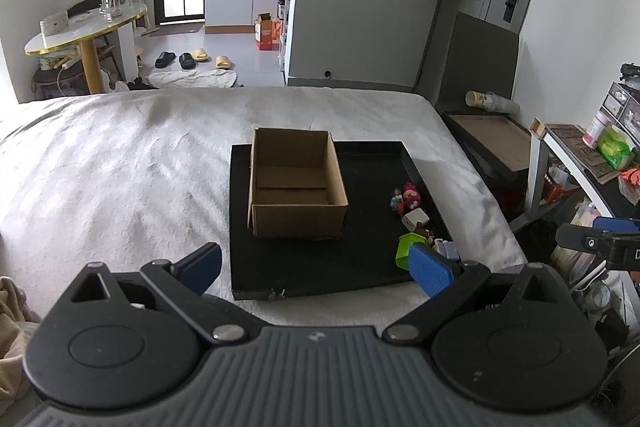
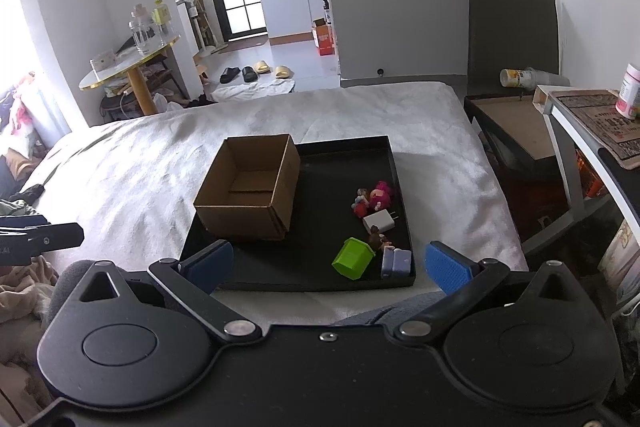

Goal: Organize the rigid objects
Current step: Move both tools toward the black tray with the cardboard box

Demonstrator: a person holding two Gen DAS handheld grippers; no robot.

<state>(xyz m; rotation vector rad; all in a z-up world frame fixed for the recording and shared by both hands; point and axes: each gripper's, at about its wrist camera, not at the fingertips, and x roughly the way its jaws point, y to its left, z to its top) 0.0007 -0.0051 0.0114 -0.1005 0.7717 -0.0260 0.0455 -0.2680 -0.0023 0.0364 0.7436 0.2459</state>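
We are at the start of the sorting: the open brown cardboard box (image 2: 250,187) stands empty in the shallow black rectangular tray (image 2: 344,147) on the white-covered bed (image 2: 120,167), and nothing has gone into it yet. Every small item lies loose on the tray floor to the right of the box. Farthest from us among them is a pink and red plush-looking figure (image 2: 378,195); nearer than it sits a white plug-in charger block (image 2: 379,221), then a small brown figurine (image 2: 376,237), too small to make out. Nearest us are a lime-green plastic toy bin (image 2: 353,258) tipped on its side and, just beside it, a pale lilac rectangular block (image 2: 396,263).

Our left tongs (image 1: 316,265) are spread wide and hold nothing, hovering at the near edge of the tray in front of the box. Our right tongs (image 2: 328,265) are likewise wide open and empty, with the green bin and lilac block lying ahead between the fingers.

We judge the next move belongs to the right tongs: lower onto the green bin, close across its flat walls, then carry it left over the box.
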